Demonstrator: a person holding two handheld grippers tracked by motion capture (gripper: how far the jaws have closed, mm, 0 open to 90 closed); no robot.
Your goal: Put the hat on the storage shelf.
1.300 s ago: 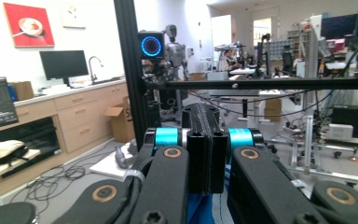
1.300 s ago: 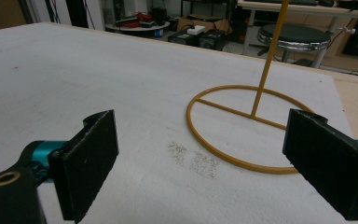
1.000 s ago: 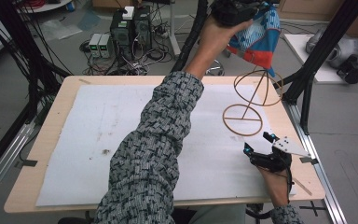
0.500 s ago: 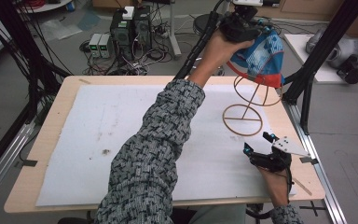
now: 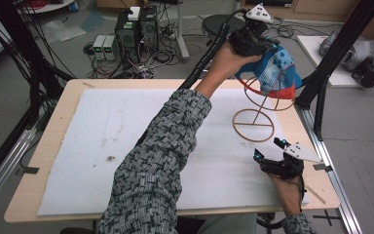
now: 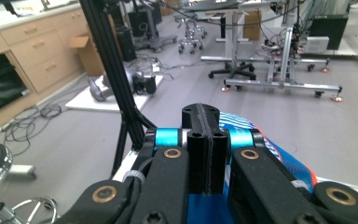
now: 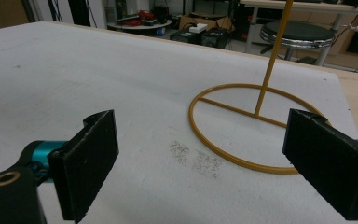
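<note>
The left gripper (image 5: 259, 45) was raised over the far right corner of the table, its black jaws pressed flat together with a fold of the blue, white and red patterned cloth cap (image 5: 275, 73) apparently caught in them; the left gripper view (image 6: 205, 154) showed the same blue cloth (image 6: 265, 154) just beneath the closed jaws. The cap sat draped over the top ring of the yellow wire stand (image 5: 254, 117), whose round base (image 7: 242, 135) rested on the white foam mat (image 5: 126, 136). The right gripper (image 5: 272, 155) lay low near the table's right edge, jaws spread wide with nothing between them, facing the stand's base. The mat covered the pale wooden table (image 5: 58, 112).
</note>
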